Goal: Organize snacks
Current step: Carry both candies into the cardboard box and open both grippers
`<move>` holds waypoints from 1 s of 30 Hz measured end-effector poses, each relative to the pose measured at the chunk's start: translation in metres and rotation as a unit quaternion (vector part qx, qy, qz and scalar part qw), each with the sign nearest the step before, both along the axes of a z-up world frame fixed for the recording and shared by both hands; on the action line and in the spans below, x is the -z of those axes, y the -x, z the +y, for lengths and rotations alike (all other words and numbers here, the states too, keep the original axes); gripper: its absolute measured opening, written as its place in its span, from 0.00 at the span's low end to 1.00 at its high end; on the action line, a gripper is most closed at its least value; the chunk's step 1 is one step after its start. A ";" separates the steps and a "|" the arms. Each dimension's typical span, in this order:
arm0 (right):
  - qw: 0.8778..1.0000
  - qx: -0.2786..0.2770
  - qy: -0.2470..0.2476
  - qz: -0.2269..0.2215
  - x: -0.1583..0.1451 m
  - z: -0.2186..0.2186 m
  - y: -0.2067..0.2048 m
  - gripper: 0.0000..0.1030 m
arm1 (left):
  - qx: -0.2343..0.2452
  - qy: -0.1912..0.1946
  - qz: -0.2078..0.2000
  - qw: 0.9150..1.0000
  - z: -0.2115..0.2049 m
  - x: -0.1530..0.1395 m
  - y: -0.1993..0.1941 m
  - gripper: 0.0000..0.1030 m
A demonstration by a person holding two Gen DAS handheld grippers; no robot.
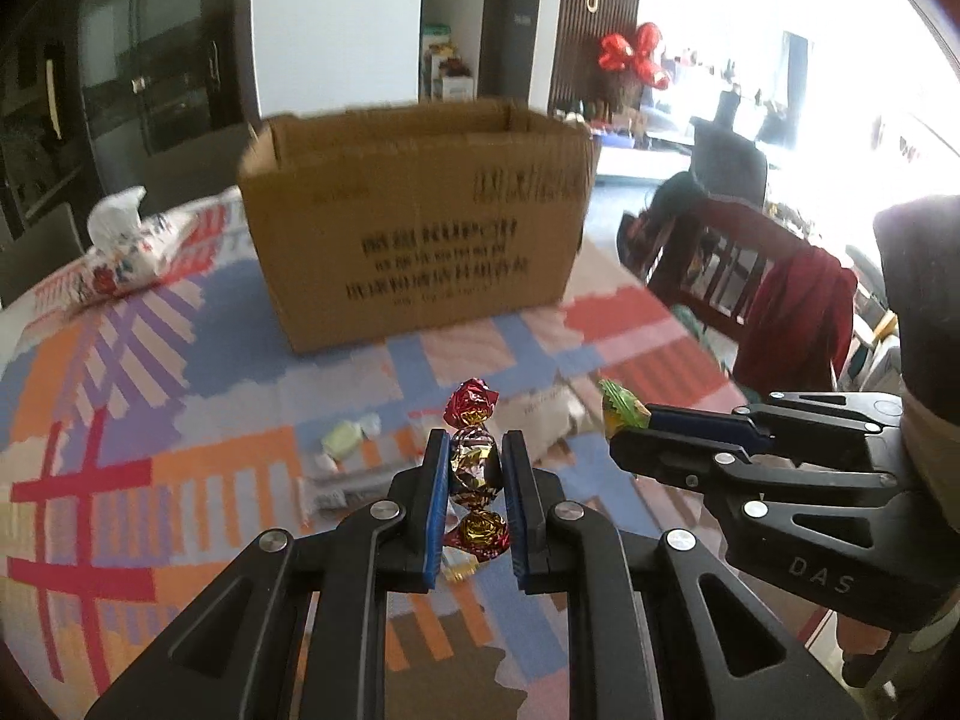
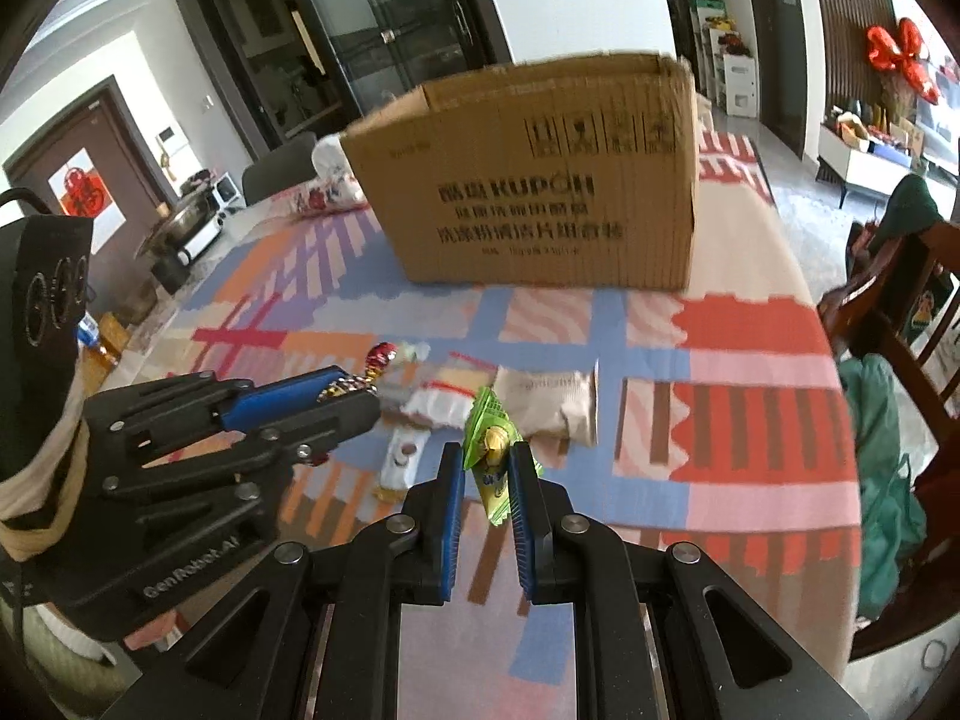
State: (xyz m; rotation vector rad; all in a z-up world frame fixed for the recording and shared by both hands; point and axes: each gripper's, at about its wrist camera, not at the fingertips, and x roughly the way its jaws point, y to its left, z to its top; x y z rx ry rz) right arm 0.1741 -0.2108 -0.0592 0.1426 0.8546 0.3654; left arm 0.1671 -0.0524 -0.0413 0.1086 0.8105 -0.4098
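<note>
Mid-task: left claw (image 1: 474, 468) clamped on foil candy (image 1: 474, 465), right claw (image 2: 487, 468) clamped on green sachet (image 2: 492, 450), both short of cardboard box (image 2: 528, 180); more snacks (image 2: 540, 402) left before box.

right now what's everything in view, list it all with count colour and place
cardboard box: 1, brown, open top, far side of the table
foil candy: 1, red and gold, in the left gripper
green snack packet: 1, green and yellow, in the right gripper
beige packet: 1, on the cloth behind the grippers
tissue pack: 1, white floral, left of the box
tablecloth: 1, multicolour patchwork
left gripper: black, blue pads
right gripper: black, blue pads
</note>
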 end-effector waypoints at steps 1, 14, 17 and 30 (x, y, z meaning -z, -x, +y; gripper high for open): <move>1.000 0.000 0.000 -0.005 -0.004 0.000 -0.001 0.16 | -0.001 0.003 -0.007 1.000 0.001 -0.006 0.000 0.18; 0.996 0.003 0.006 -0.088 -0.077 0.007 -0.033 0.16 | -0.019 0.012 -0.076 0.997 0.010 -0.078 -0.030 0.18; 0.995 0.002 0.005 -0.100 -0.093 0.007 -0.045 0.16 | -0.019 0.010 -0.087 0.996 0.011 -0.091 -0.040 0.18; 0.992 -0.005 0.029 -0.126 -0.139 0.015 -0.108 0.16 | -0.032 0.023 -0.099 0.994 0.018 -0.130 -0.108 0.18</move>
